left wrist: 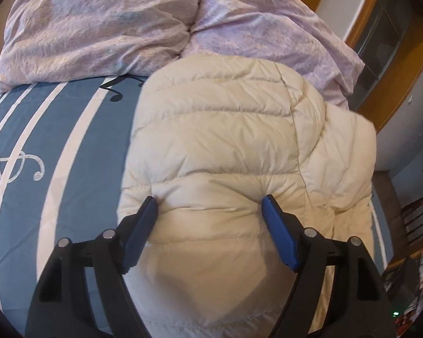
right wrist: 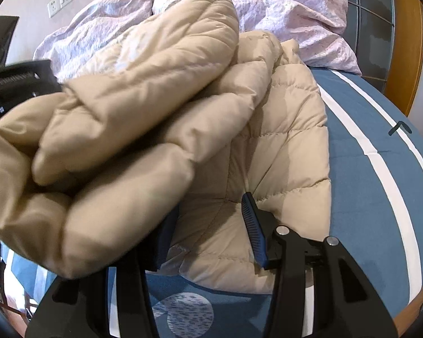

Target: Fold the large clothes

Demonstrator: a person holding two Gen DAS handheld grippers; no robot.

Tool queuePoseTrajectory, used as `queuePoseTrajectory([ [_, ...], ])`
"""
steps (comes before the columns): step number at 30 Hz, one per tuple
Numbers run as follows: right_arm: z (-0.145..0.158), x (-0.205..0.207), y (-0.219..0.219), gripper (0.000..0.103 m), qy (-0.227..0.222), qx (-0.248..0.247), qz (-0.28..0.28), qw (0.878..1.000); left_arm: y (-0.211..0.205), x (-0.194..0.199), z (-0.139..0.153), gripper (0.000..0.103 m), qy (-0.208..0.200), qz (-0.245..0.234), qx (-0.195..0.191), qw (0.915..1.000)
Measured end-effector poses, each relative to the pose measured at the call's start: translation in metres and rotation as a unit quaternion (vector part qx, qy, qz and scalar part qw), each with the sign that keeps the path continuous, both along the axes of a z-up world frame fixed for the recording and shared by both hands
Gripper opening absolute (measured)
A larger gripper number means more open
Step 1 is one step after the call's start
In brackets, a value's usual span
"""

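Observation:
A cream quilted down jacket (left wrist: 228,140) lies on the blue striped bed sheet (left wrist: 70,169). My left gripper (left wrist: 210,204) is open, its two blue fingers pressing down into the jacket's padding with a bulge of fabric between them. In the right wrist view the jacket (right wrist: 282,146) is bunched, with a thick folded part (right wrist: 121,129) raised at the left. My right gripper (right wrist: 211,214) is open over the jacket's lower part; its left finger is partly hidden under the raised fold. The left gripper's black body (right wrist: 17,84) shows at the far left.
A crumpled lilac duvet (left wrist: 104,25) is piled at the head of the bed, also in the right wrist view (right wrist: 290,11). The bed sheet (right wrist: 375,174) lies bare right of the jacket. A wooden-framed dark headboard (right wrist: 380,28) and wall sockets (right wrist: 60,0) stand behind.

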State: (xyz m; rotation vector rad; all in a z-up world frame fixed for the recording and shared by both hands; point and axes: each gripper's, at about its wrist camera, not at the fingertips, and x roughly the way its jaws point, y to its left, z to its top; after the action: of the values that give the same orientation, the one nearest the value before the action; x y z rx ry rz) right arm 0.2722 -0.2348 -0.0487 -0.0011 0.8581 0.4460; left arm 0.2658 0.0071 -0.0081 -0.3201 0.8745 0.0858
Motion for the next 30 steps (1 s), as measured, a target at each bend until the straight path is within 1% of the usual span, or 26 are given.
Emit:
queuePoseTrajectory([
  [7, 0.000, 0.005, -0.003, 0.048, 0.002, 0.004, -0.002, 1.000, -0.023, 0.015, -0.012, 0.078, 0.000, -0.007, 0.023, 0.9997],
  [14, 0.002, 0.008, -0.006, 0.047, 0.004, 0.006, -0.003, 1.000, -0.034, 0.021, -0.020, 0.080, -0.004, -0.005, 0.034, 0.9994],
  [18, 0.006, 0.010, -0.015, 0.045, 0.006, 0.010, -0.012, 1.000, -0.040, 0.022, -0.024, 0.080, -0.005, -0.005, 0.044, 0.9990],
  [22, 0.014, 0.015, -0.034, 0.043, 0.008, 0.009, -0.038, 0.999, -0.042, 0.023, -0.027, 0.080, -0.005, -0.006, 0.043, 0.9991],
  [26, 0.025, 0.026, -0.066, 0.043, 0.004, -0.012, -0.095, 0.995, -0.042, 0.024, -0.028, 0.080, -0.004, -0.008, 0.039, 0.9992],
  [28, 0.030, 0.035, -0.079, 0.043, 0.007, -0.009, -0.114, 0.993, -0.041, 0.024, -0.029, 0.080, -0.005, -0.009, 0.038, 0.9992],
  [30, 0.039, 0.042, -0.084, 0.043, 0.003, -0.003, -0.119, 0.993, -0.041, 0.024, -0.029, 0.080, -0.005, -0.011, 0.038, 0.9992],
])
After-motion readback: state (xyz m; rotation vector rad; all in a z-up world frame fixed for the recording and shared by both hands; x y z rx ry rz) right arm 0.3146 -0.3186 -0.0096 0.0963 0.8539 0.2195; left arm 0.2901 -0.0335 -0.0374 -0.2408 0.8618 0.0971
